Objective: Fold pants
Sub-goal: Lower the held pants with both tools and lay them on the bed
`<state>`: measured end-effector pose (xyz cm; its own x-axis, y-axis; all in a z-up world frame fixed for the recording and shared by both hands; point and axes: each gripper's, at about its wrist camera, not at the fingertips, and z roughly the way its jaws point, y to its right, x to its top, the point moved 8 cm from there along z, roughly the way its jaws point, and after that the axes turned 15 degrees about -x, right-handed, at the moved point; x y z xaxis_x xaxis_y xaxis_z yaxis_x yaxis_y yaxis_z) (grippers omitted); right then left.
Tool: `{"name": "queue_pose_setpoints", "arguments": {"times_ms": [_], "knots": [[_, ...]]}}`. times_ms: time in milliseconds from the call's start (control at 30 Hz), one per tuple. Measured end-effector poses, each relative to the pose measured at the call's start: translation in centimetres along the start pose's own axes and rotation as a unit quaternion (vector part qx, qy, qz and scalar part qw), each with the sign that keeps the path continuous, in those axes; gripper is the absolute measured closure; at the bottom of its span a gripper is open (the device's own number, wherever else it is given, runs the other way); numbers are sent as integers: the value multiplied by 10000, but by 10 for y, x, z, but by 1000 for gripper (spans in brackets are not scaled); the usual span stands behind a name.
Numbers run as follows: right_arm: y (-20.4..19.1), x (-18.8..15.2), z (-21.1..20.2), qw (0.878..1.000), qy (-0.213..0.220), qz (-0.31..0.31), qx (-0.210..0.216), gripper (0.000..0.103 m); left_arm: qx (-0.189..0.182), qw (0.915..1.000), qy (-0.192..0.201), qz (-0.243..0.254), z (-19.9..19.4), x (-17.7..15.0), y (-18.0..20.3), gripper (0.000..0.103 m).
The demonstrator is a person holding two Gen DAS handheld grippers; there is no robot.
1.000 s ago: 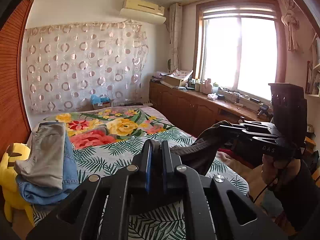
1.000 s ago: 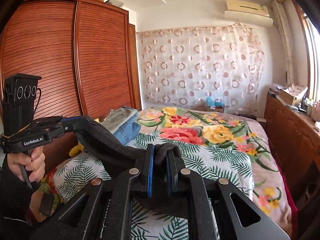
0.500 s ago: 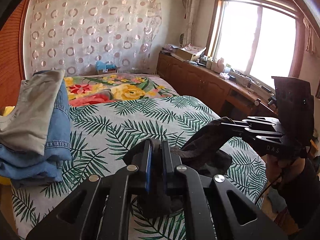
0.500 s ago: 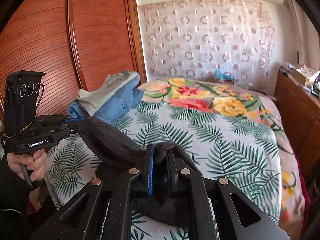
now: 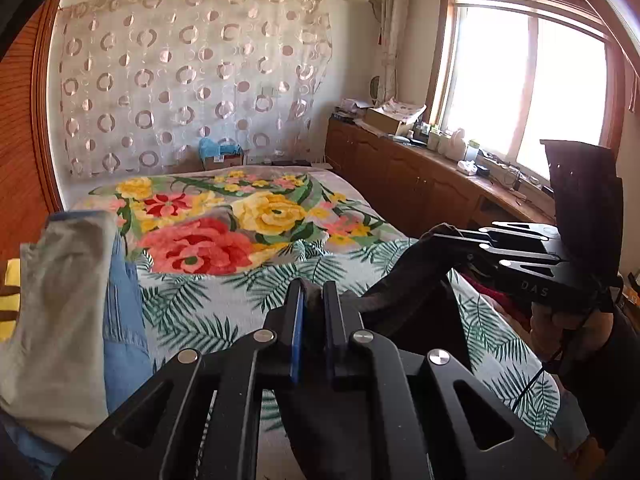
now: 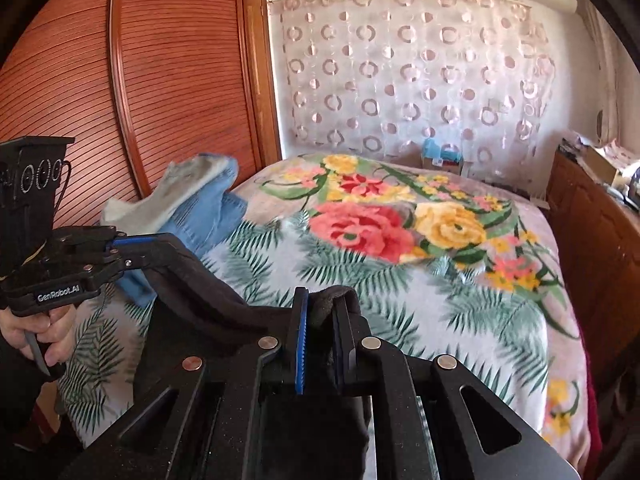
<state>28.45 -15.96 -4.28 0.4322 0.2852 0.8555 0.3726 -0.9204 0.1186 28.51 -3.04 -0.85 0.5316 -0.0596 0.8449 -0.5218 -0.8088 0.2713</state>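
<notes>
Both cameras are tilting back up compared with half a second ago, so the floral end of the bed (image 5: 248,216) and the far curtain are filling more of each view again, and the dark pants (image 6: 208,300) are riding higher off the covers.

Largest in the scene, the bed is serving as the folding surface, its leaf-printed near half lying bare under the hanging cloth. On the left side of the bed, near the wooden wardrobe, a stack of folded clothes (image 5: 60,320) with a grey piece on top of blue denim is sitting out of the way, probably finished items kept clear of the working area.

The dark pants are stretching between the two tools, sagging in the middle and hanging down toward the near edge of the bed; holding them by two points is likely letting the fabric drop straight before it is laid down for a fold.

The left tool (image 5: 314,320) is clamping a bunched edge of the pants between its blue-lined fingers. The right tool (image 6: 320,328) is gripping another bunch of the same cloth, which is humping up over its fingertips.
</notes>
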Motion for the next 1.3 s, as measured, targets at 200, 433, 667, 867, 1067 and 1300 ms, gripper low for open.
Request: {"name": "queue_pose_setpoints", "arguments": {"times_ms": [200, 433, 667, 867, 1067, 1300], "knots": [[12, 71, 2, 9987, 458, 52, -194, 93, 159, 9982, 506, 276, -26, 71, 1, 93], [0, 99, -36, 9951, 966, 116, -190, 93, 265, 9958, 732, 472, -57, 64, 13, 93], [-24, 20, -46, 9985, 545, -13, -109, 93, 147, 9996, 128, 218, -44, -35, 14, 93], [-42, -31, -54, 10000, 55, 3, -23, 93, 33, 9999, -98, 88, -47, -79, 28, 93], [-50, -47, -74, 9999, -125, 54, 5, 93, -63, 9999, -120, 13, -64, -99, 41, 93], [-58, -73, -116, 9997, -172, 150, -19, 93, -203, 9997, -134, 15, -79, -118, 64, 93]]}}
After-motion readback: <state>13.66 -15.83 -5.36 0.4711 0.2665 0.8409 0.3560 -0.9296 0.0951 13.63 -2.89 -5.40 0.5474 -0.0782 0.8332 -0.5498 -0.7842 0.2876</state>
